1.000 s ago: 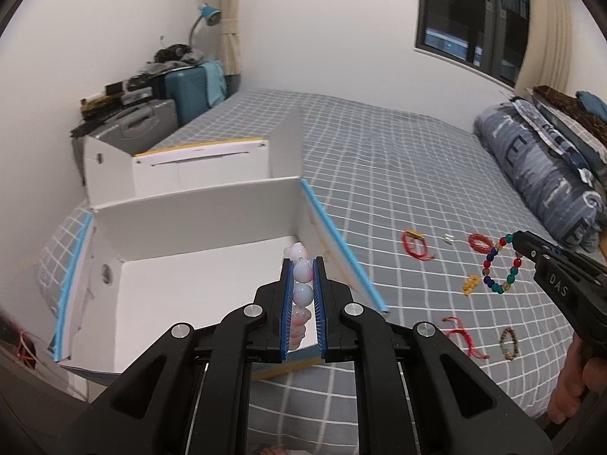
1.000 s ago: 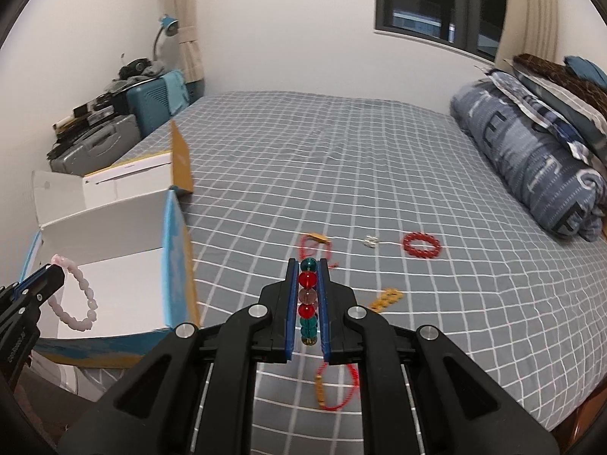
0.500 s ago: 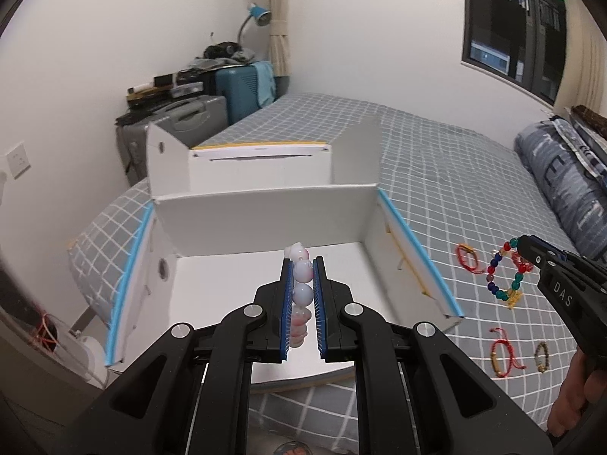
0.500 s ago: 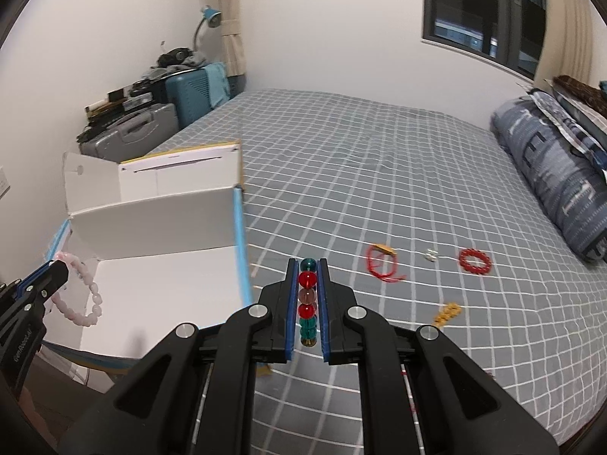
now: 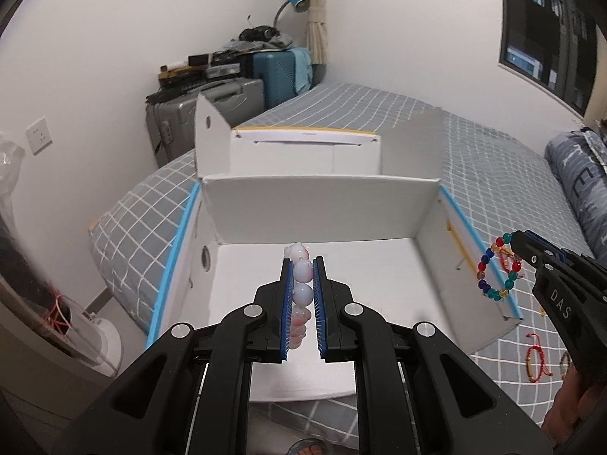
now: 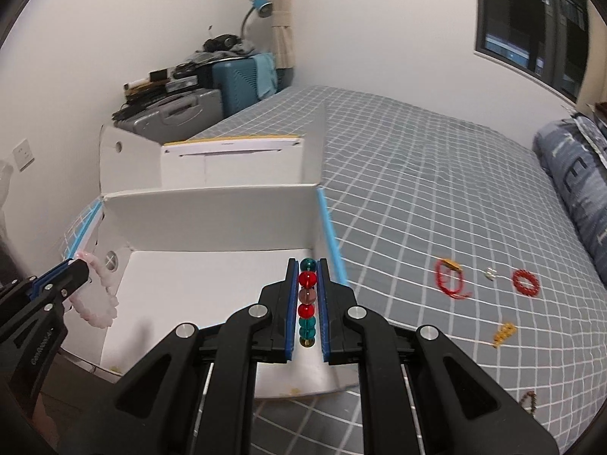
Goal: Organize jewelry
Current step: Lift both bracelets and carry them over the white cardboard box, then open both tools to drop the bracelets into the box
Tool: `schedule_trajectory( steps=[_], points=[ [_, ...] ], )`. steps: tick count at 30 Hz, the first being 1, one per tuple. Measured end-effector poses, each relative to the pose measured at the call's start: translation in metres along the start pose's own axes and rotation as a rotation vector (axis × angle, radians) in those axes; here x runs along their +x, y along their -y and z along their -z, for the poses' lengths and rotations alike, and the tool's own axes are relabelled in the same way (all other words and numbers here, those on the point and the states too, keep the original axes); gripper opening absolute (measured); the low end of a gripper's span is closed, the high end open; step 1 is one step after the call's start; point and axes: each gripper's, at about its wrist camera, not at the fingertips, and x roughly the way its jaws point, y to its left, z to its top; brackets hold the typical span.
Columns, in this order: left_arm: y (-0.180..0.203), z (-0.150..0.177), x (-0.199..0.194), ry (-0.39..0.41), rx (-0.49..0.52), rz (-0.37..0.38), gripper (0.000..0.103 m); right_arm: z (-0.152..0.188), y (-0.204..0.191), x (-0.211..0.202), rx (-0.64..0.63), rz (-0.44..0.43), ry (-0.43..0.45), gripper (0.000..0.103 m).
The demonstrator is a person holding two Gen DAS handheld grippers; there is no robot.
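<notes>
In hand: your left gripper (image 5: 302, 284) clamps the pink bracelet (image 5: 301, 295), your right gripper (image 6: 307, 295) the multicoloured bracelet (image 6: 307, 301), both above the white box (image 5: 322, 212), which looks bare inside. Left on the bed (image 6: 436, 197): red cord bracelet (image 6: 449, 278), red bead ring (image 6: 525, 282), yellow piece (image 6: 503, 334).

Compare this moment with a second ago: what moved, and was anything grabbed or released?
Both grippers swung left toward the white box. The left gripper now hangs over its floor; the right gripper has reached its blue-edged right wall. Nothing released: the pink bracelet and multicolored bracelet stay clamped. Loose jewelry on the bed lies unmoved.
</notes>
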Motion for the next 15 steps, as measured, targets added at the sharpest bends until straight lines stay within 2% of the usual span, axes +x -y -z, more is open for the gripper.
schedule_trajectory(
  steps=[6,15],
  points=[
    [-0.013,-0.003,0.025,-0.049,-0.020,-0.023,0.010,-0.005,-0.026,0.030,-0.043,-0.029,-0.046,0.009],
    [-0.016,-0.007,0.069,-0.161,-0.018,-0.032,0.010,-0.004,-0.041,0.079,-0.073,-0.025,-0.187,0.009]
  ],
)
